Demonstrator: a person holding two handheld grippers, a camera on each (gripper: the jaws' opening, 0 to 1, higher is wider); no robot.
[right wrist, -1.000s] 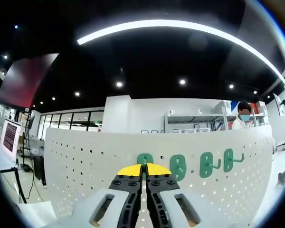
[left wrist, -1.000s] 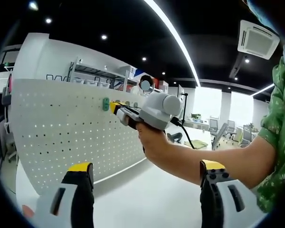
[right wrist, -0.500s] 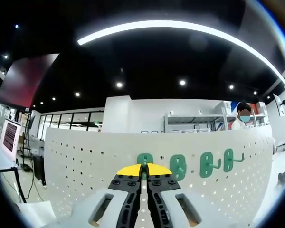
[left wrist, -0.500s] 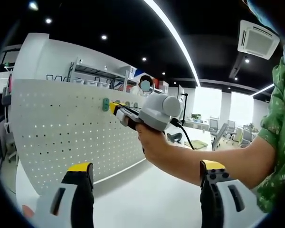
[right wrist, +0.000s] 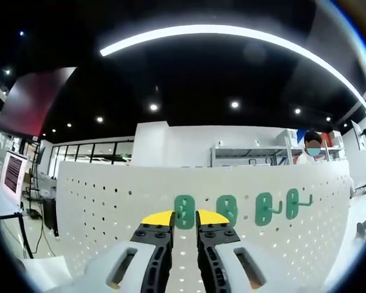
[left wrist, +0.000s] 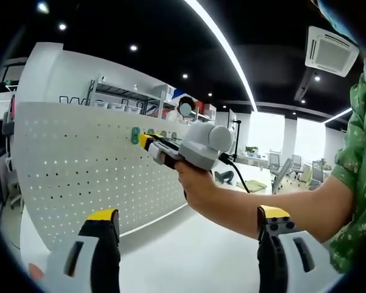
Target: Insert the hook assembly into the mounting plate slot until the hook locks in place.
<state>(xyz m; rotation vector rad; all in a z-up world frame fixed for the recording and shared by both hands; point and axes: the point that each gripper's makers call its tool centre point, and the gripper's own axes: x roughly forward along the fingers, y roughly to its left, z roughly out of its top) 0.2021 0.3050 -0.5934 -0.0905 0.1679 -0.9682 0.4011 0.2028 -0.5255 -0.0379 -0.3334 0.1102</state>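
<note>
A white pegboard mounting plate (left wrist: pixel 79 165) (right wrist: pixel 110 207) stands upright on the table. Several green hooks hang on it in a row. The leftmost green hook (right wrist: pixel 184 212) (left wrist: pixel 135 135) sits on the board between the parted jaws of my right gripper (right wrist: pixel 184 218). The jaws stand a little apart from its sides. In the left gripper view a hand (left wrist: pixel 198 183) holds the right gripper (left wrist: pixel 145 139) with its yellow tips against the board at that hook. My left gripper (left wrist: pixel 186 223) is held back from the board, its jaws wide apart with nothing between them.
Other green hooks (right wrist: pixel 226 209) (right wrist: pixel 264 209) (right wrist: pixel 294 203) hang to the right of the leftmost one. A green sleeve (left wrist: pixel 357 152) fills the right side. Shelving (left wrist: pixel 128 97) and a person (right wrist: pixel 314 152) stand behind the board. White tabletop (left wrist: pixel 189 256) lies below.
The right gripper's jaws were shut together and have now parted, uncovering the leftmost green hook on the board. The left gripper has stayed put.
</note>
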